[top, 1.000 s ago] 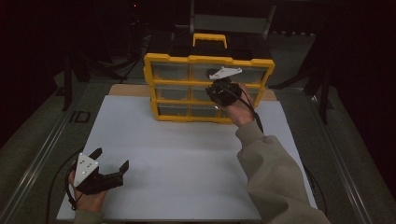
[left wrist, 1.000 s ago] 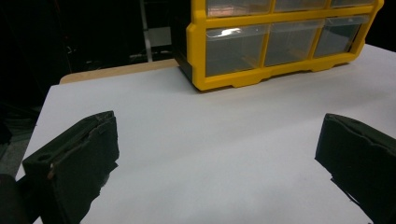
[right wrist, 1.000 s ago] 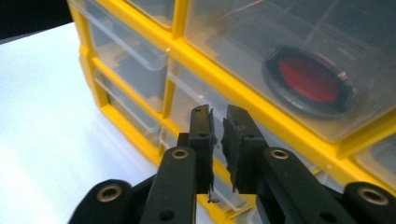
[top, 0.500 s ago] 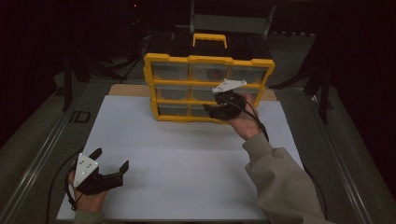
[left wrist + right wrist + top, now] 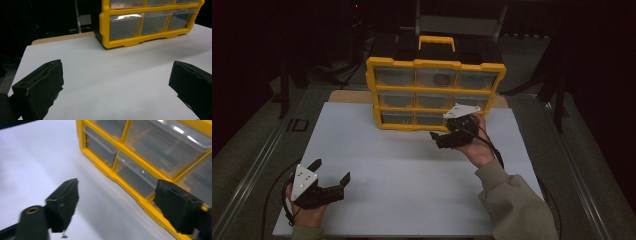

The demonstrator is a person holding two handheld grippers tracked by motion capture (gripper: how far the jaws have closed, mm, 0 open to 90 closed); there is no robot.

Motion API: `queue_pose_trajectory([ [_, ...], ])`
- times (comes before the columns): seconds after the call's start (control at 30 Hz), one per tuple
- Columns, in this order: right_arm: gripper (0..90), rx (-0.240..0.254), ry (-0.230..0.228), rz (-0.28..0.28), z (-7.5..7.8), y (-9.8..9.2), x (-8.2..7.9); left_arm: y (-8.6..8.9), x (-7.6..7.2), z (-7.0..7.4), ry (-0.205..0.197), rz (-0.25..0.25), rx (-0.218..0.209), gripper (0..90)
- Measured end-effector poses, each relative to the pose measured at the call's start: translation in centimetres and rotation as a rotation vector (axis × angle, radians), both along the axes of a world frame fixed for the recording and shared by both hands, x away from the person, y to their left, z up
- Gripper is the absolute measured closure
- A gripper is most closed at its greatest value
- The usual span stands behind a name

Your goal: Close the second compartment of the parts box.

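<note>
Left gripper [image 5: 328, 186]: nearest the person, resting low over the near left part of the white mat [image 5: 412, 190]; jaws stand wide apart with bare mat between them, well away from the cabinet.

Right gripper [image 5: 443, 140]: farther out, just in front of the cabinet's lower right corner; its jaws have just been opening and now stand wide, nothing between them, no pad on any drawer.

Drawer cabinet [image 5: 437, 64]: yellow frame, upright at the far edge of the mat, three rows of clear drawers facing the person, a yellow carry handle [image 5: 436, 42] on top.

Bottom-row drawers [image 5: 135, 180]: the ones nearest the right gripper; all look pushed home.

Handling, drawers: thin clear plastic, probably light and glossy, so likely slick under the pads; a hard squeeze could flex or crack a front.

Handling, cabinet: stiff frame, likely light enough to slide on the mat when a drawer is tugged.

Where to grip: the front lip of a drawer, pinched squarely and pulled straight out; the left gripper could brace the frame.

Contents: something dark shows in the top middle drawer [image 5: 438, 78]; too dim to identify.
</note>
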State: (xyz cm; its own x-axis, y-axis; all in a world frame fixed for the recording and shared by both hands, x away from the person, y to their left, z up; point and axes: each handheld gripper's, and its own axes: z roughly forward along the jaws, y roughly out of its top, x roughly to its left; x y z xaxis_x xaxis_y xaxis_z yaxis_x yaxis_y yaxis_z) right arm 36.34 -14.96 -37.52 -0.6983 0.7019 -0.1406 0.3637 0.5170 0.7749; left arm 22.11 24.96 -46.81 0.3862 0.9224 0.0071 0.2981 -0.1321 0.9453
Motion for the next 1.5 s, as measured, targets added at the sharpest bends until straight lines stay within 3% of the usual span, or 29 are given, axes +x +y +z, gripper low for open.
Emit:
queue_pose_trajectory([
  [0.43,10.9,-0.026,-0.030,0.000,-2.8,-1.8,-3.9,0.0,-0.1,-0.1,0.001,0.001,0.001,0.1],
  [0.57,10.9,-0.002,-0.042,-0.031,-4.0,-2.9,-4.9,-0.1,-0.1,-0.1,0.004,-0.001,0.005,0.1],
  [0.63,10.8,0.015,-0.019,-0.045,-5.1,-3.6,-5.5,-0.1,-0.1,-0.1,0.005,0.000,0.006,0.1],
  [0.87,12.0,0.012,-0.038,-0.053,-7.5,-5.2,-6.9,-0.1,-0.1,-0.1,0.005,0.001,0.011,0.1],
  [0.97,13.1,0.042,-0.046,-0.066,-7.9,-6.1,-7.3,-0.2,-0.1,-0.2,0.006,0.002,0.011,0.1],
  [1.03,13.6,0.034,-0.075,-0.083,-8.2,-6.5,-7.7,-0.1,-0.1,-0.2,0.007,0.003,0.012,0.1],
  [1.13,13.2,0.038,-0.074,-0.094,-8.5,-7.4,-8.1,-0.1,-0.1,-0.1,0.005,0.002,0.013,0.1],
  [1.23,11.9,0.090,-0.090,-0.128,-8.8,-8.4,-8.8,-0.2,-0.1,-0.2,0.007,0.000,0.016,0.1],
  [1.43,12.0,0.139,-0.125,-0.160,-9.2,-9.7,-9.5,-0.2,0.0,-0.2,0.006,-0.005,0.011,0.1],
  [1.5,11.0,0.183,-0.137,-0.179,-9.4,-10.6,-10.0,-0.2,0.0,-0.2,0.005,-0.006,0.009,0.1],
])
